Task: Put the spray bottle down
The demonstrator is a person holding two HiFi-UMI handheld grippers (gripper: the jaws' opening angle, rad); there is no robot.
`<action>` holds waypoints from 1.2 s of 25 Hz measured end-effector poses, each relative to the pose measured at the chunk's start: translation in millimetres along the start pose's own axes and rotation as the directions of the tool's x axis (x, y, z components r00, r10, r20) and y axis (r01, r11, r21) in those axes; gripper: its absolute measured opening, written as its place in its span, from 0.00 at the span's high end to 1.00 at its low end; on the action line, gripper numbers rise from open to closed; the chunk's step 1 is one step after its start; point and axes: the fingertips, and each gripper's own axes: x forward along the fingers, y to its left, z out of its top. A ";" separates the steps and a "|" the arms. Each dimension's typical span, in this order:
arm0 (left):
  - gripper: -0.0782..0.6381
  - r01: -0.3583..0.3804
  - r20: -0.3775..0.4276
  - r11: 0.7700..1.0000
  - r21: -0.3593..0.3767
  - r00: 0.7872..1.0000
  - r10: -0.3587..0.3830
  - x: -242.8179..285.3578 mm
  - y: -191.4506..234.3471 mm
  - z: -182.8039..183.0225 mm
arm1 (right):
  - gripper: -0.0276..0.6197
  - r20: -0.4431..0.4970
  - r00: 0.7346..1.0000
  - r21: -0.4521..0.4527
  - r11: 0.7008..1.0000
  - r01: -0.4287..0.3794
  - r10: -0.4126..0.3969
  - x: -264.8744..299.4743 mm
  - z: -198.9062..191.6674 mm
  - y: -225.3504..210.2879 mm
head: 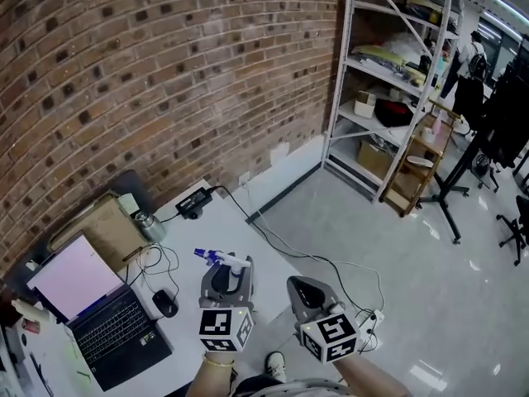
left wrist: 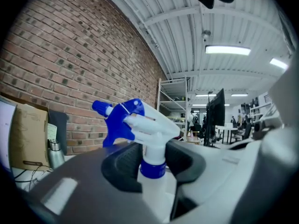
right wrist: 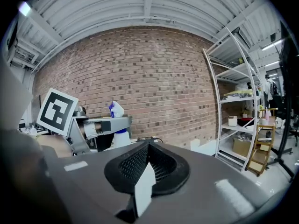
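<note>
A white spray bottle [head: 221,259] with a blue trigger head stands upright between the jaws of my left gripper [head: 225,271], which is shut on its neck. In the left gripper view the bottle [left wrist: 145,125] fills the centre, its blue collar gripped between the dark pads [left wrist: 122,164], nozzle pointing left. It hangs over the right end of the white table [head: 194,226]. My right gripper [head: 301,286] floats to the right of it over the floor, its jaws [right wrist: 148,146] shut with nothing in them. From the right gripper view the bottle [right wrist: 117,112] and left gripper [right wrist: 100,125] show at left.
On the table lie an open laptop [head: 99,313], a black mouse [head: 165,303], a power adapter [head: 192,201], a metal flask [head: 150,225] and a cardboard box [head: 103,226]. A brick wall [head: 165,73] runs behind. Cables [head: 331,263] cross the floor; a metal shelf rack [head: 397,98] stands at right.
</note>
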 end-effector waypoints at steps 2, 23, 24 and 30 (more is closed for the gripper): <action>0.70 -0.006 -0.010 1.000 -0.003 1.000 0.006 9.1 7.8 -5.2 | 0.96 -0.003 1.000 0.000 1.000 -0.003 0.003 6.2 0.4 -1.1; 0.69 -0.044 -0.076 0.999 -0.014 0.996 0.043 7.0 23.4 -22.4 | 0.96 -0.021 1.000 0.002 1.000 -0.018 0.018 7.1 -9.6 10.9; 0.69 -0.048 -0.078 0.999 -0.010 0.996 0.047 5.2 22.4 -22.8 | 0.96 -0.020 1.000 0.001 1.000 -0.018 0.018 5.0 -9.5 11.8; 0.67 -0.072 -0.093 0.997 0.006 0.993 0.072 -11.4 18.5 -23.7 | 0.96 -0.002 1.000 -0.009 1.000 -0.021 0.021 -11.7 -6.8 18.7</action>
